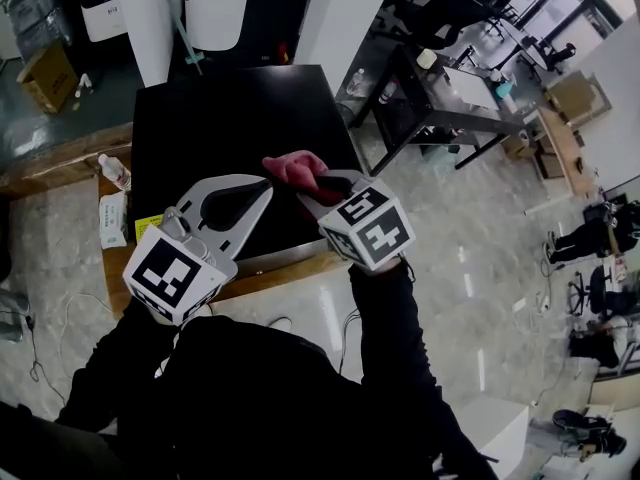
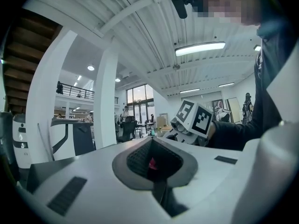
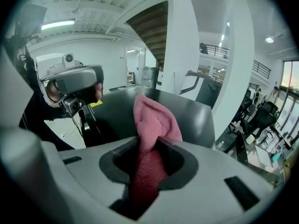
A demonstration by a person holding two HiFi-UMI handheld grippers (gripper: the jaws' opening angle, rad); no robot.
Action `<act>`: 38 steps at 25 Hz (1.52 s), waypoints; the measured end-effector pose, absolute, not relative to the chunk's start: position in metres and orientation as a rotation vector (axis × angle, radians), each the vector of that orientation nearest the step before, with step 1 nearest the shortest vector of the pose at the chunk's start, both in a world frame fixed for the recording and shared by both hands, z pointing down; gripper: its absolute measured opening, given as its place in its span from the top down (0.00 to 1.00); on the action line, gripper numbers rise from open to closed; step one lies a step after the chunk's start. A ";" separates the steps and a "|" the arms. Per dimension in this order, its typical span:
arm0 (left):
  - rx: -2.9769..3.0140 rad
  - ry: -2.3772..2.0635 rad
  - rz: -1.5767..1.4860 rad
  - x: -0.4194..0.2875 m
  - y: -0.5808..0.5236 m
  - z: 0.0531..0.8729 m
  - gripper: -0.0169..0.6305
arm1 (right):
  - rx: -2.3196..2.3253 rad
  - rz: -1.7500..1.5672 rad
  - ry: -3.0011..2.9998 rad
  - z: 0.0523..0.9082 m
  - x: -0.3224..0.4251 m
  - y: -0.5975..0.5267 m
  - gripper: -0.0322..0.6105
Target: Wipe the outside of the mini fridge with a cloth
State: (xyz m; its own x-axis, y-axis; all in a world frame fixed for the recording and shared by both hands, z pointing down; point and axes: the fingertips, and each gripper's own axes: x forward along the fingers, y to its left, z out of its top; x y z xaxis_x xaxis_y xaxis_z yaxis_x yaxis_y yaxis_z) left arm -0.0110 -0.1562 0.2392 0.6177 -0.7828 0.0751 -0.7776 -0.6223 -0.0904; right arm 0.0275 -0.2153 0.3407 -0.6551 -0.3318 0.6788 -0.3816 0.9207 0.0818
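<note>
The black mini fridge [image 1: 235, 138] stands below me in the head view, its flat top facing up. My right gripper [image 1: 305, 183] is shut on a pink cloth [image 1: 290, 168], held above the fridge top near its front edge. In the right gripper view the cloth [image 3: 152, 125] sticks up out of the right gripper [image 3: 149, 160], with the fridge [image 3: 198, 120] behind it. My left gripper [image 1: 262, 190] hovers just left of the cloth, shut and apart from it. In the left gripper view the left gripper [image 2: 153, 164] shows only a pink sliver through its pad gap.
A wooden counter [image 1: 60, 158] runs left of the fridge, with a water bottle [image 1: 115, 172], a small carton [image 1: 112, 218] and a yellow note [image 1: 148, 225]. A cardboard box [image 1: 48, 76] sits on the floor far left. A dark desk [image 1: 450, 98] stands to the right.
</note>
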 end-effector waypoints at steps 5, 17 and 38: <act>-2.774 1.358 -0.183 0.021 -0.162 0.237 0.97 | 0.572 0.120 -2.336 0.337 0.085 -0.239 0.78; -2.634 1.550 -0.183 -0.046 -0.151 0.220 0.97 | 0.604 0.112 -2.382 0.300 0.093 -0.260 0.78; -2.444 1.883 -0.067 -0.362 -0.213 0.242 0.97 | 0.283 -0.076 -2.314 0.280 -0.334 -0.267 0.77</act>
State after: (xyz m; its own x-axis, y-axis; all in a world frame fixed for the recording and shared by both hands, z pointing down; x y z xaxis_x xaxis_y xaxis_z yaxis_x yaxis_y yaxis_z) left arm -0.3620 -0.2131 0.2424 0.2549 -0.9670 0.0004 -0.9646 -0.2543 -0.0700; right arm -0.3338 -0.2668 0.2802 -0.6655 -0.2272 0.7110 -0.1799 0.9733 0.1426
